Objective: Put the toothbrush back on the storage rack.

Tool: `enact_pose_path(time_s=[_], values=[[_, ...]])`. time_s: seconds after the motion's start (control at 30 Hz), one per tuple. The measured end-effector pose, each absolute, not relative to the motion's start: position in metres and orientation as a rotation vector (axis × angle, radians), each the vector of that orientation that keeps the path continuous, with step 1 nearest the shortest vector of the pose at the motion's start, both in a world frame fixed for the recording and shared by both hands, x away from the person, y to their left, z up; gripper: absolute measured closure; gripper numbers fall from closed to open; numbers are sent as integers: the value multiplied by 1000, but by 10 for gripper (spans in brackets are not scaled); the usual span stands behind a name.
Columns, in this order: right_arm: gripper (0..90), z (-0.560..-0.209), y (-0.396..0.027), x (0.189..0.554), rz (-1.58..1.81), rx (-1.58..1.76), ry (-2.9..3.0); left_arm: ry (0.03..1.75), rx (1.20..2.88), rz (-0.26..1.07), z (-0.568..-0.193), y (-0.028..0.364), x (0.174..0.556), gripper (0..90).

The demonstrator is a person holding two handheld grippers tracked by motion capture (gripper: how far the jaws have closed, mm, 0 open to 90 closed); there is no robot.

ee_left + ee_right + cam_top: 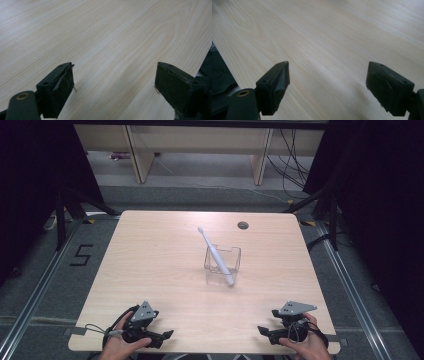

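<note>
The white toothbrush [216, 256] leans in the clear holder [223, 261] at mid-desk [150, 270], head tilted toward the far-left corner, well ahead of both wide-open, empty tongs, the right tongs [263, 331] slightly nearer than the left tongs [167, 336].

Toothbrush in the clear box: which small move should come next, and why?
Probably none toward it. The toothbrush already leans in the clear box, head sticking out. Both the left gripper and right gripper rest open at the near table edge, so holding there seems right.
</note>
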State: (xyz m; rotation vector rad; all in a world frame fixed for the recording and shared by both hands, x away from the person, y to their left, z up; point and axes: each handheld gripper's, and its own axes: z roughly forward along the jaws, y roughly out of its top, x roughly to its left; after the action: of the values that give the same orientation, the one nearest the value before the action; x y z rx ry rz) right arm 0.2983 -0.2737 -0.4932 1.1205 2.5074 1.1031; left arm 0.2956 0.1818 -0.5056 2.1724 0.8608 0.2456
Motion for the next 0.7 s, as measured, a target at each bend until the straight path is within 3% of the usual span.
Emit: enact_pose_path(time_s=[0.7], values=[[199,-494,-282,288,1092,1153,2468,867,2159,241,-506,181,295,149]])
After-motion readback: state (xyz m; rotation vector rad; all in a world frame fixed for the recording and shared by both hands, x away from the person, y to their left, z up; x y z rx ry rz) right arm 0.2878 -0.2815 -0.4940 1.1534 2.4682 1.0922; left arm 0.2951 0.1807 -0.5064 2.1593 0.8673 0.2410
